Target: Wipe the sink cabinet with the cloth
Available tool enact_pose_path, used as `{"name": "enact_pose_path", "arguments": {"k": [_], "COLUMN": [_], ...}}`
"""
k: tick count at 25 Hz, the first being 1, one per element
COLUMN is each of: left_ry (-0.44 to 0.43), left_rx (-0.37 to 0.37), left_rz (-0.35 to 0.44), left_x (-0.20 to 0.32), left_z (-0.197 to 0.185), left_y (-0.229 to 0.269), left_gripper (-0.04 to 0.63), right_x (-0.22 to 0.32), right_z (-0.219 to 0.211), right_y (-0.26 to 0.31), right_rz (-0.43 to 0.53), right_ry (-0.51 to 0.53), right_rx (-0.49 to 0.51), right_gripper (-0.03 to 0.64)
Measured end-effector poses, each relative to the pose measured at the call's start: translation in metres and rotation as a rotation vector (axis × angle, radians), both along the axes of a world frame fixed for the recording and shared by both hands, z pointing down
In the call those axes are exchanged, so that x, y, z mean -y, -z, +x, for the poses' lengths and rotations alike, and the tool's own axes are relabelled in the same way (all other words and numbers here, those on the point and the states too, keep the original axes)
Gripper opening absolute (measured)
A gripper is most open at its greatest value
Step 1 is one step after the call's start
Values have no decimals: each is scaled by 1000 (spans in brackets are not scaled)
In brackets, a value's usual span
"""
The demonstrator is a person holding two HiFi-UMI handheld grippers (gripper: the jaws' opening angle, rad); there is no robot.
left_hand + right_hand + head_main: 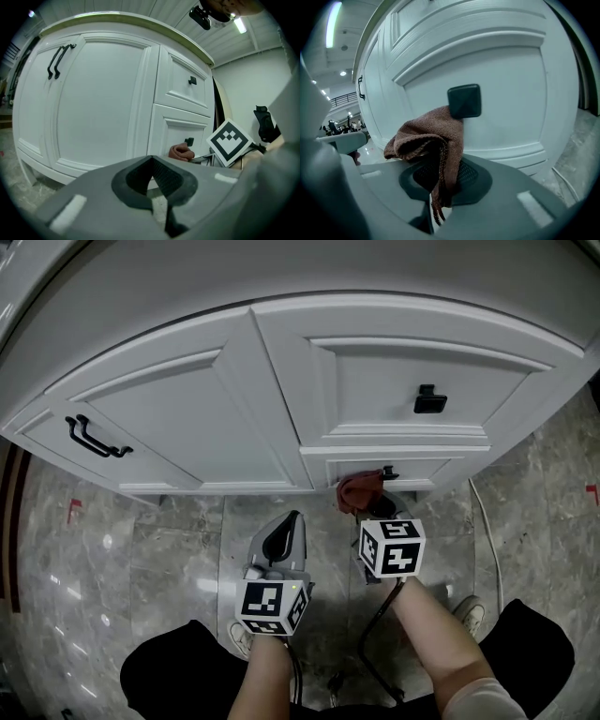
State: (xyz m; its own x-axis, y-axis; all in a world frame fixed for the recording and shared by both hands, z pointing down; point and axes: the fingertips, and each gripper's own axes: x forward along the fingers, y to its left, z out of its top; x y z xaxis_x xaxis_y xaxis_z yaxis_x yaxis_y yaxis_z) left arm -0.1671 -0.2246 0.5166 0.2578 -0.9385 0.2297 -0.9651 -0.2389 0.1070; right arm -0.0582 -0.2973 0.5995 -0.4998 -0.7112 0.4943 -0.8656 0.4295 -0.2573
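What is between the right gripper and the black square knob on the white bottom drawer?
A crumpled brown woven cloth, pinched in the right gripper, fills that gap, just under the black square knob. The right gripper view shows it.

Cabinet: the white panelled sink cabinet (pixel 187 418) looked like painted wood, smooth, with a soft satin sheen.
Cloth: the brown knitted cloth (pixel 436 136) in my right gripper (pixel 440 185) was coarse and matt, with loose threads at its edge.
Knob: the black square drawer knob (pixel 464 101) was smooth and matt.
Handle: the black bar handle (pixel 94 439) looked like matt metal.
Floor: the grey marble-look floor tiles (pixel 159 549) were polished and glossy, and showed bright reflections.
Claws: my left gripper (pixel 151 173) and the right were smooth matt grey plastic, lined with black ribbed rubber.
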Motion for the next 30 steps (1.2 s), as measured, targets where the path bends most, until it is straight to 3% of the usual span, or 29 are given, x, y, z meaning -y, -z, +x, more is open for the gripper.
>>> {"name": "enact_pose_path", "arguments": {"k": [14, 24, 30], "left_ry": [-71, -102, -122], "left_rx": [1, -1, -31], "left_rz": [-28, 11, 44], "left_x": [13, 13, 6], "left_z": [63, 95, 105], "left_y": [-9, 2, 31], "left_gripper": [0, 0, 0], "right_x": [12, 12, -9], "right_z": [107, 174, 170], "right_y": [0, 2, 41], "right_rz": [-11, -25, 37], "right_ry": [-174, -320, -268], "right_rx": [1, -41, -16], "right_gripper": [80, 78, 78]}}
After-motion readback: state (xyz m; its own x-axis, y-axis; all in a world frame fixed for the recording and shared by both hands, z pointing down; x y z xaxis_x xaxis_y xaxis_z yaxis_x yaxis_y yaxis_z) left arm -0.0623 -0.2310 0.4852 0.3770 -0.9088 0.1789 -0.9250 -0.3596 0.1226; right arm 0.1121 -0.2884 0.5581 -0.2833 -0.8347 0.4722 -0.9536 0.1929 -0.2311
